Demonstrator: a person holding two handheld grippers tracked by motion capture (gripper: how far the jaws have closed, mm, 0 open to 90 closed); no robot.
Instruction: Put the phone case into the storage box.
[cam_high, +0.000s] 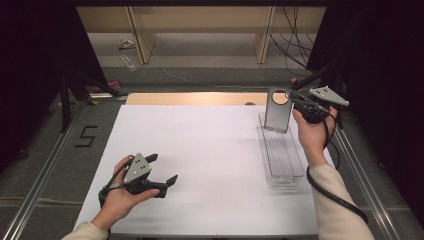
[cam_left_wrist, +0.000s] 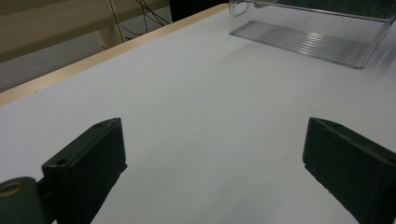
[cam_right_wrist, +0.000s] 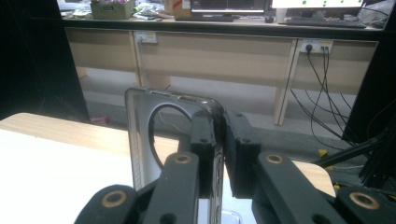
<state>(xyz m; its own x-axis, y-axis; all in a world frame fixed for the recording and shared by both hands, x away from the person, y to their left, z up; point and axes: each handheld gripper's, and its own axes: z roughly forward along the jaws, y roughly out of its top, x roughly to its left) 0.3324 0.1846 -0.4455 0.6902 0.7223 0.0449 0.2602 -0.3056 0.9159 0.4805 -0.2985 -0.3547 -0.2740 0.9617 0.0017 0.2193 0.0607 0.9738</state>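
Phone case (cam_high: 278, 116): clear, with a round camera hole near its top; held above the far end of the tray, off the table.
Phone case, direction: stands nearly upright, long axis up and down, the hole end uppermost; its flat face is turned toward the left side of the table in the high view.
Right claw (cam_high: 295, 102): closed on the phone case's upper edge (cam_right_wrist: 215, 140), the two pads pinching the rim from both sides.
Left claw (cam_high: 162, 170): spread wide with nothing between; it sits low over the near left part of the table.
Tray (cam_high: 283, 159): clear plastic, ribbed floor, long axis running away from the person, at the right of the white table (cam_high: 200, 165).
Writing: a black "5" (cam_high: 86, 136) marked on the floor left of the table.
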